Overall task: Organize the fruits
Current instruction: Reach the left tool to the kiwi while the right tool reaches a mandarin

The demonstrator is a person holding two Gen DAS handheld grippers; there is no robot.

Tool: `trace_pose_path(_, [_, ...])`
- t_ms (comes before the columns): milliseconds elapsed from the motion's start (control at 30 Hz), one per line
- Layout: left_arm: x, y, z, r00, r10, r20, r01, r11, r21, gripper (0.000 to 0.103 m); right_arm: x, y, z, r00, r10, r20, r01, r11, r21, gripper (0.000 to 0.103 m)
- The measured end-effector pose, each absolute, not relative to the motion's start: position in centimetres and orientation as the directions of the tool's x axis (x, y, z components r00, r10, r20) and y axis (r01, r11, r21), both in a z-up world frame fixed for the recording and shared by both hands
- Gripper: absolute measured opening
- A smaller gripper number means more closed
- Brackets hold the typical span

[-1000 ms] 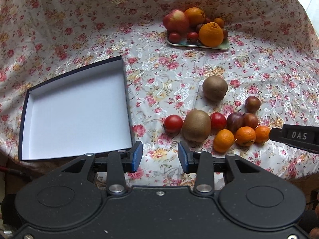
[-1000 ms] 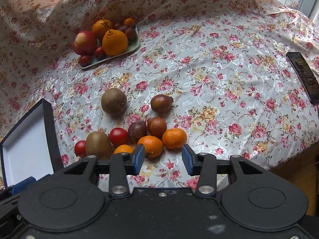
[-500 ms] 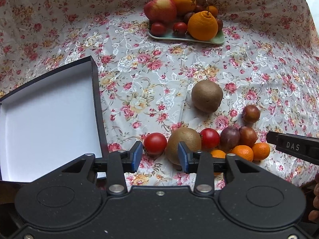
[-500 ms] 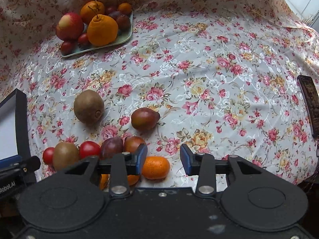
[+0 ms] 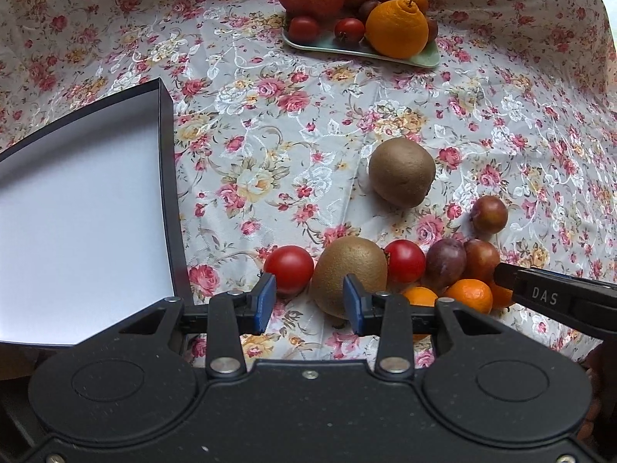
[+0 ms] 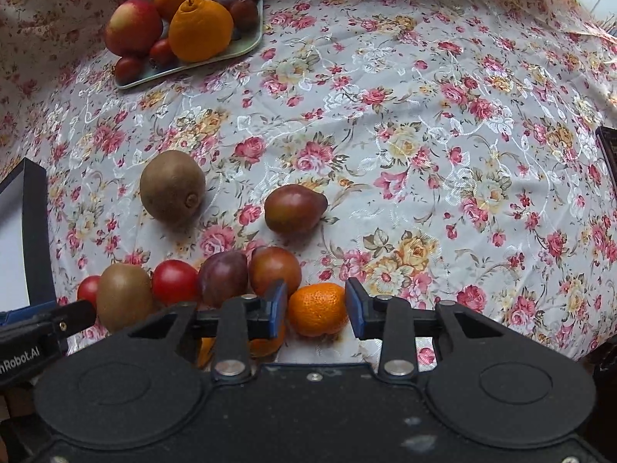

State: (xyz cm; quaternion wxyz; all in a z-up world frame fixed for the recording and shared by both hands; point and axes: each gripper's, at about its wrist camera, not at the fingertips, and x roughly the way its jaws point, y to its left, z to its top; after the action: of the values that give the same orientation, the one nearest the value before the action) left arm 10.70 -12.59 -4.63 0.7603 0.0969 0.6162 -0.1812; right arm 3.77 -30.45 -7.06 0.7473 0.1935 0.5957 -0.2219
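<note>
- glossy floral cloth (image 6: 405, 123), patterned with pink roses and lying in soft creases, is covering the table.
- left tongs (image 5: 309, 301) are standing open, their blue pads apart, with a fuzzy brown kiwi (image 5: 349, 274) sitting just ahead between them and not clamped.
- smooth red tomato (image 5: 289, 269) is resting just left of that kiwi, beside the left pad.
- right tongs (image 6: 316, 310) are also standing open, flanking a dimpled orange mandarin (image 6: 318, 308) on both sides; whether the pads are touching its peel is unclear.
- another tomato (image 6: 174, 281), a dark purple plum (image 6: 223, 277) and a reddish-brown round fruit (image 6: 274, 270) are crowding in a row behind the mandarin.
- second kiwi (image 6: 172, 189) is lying apart further back, near a pear-shaped reddish fruit (image 6: 295, 208).
- pale green tray (image 6: 246, 44) at the far side is carrying a red apple (image 6: 133, 27), a knobbly-topped orange (image 6: 200, 29) and smaller fruits.
- shallow dark-walled box (image 5: 77, 208) with a plain white floor is sitting to the left, holding no fruit.
- flat dark object (image 6: 608, 146) is showing at the right edge, too cut off to identify.
</note>
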Motion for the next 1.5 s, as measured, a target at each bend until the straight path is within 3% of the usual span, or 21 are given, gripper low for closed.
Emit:
trace_pose_path(1167, [10.3,-14.2,-5.3,0.113,-0.231,-0.966,0.414,0.895,-0.165,0.047,2.8,-32.2,-7.9,0.156,-0.003,-0.988,0.640,0.762,0.098,0.042])
trace_pose_path(1500, [10.0,-15.1,-6.2,0.151,-0.184,-0.971,0.421,0.901,-0.105,0.047,3.0,-32.0,-8.8,0.156,0.013,-0.988,0.644,0.756,0.112,0.044])
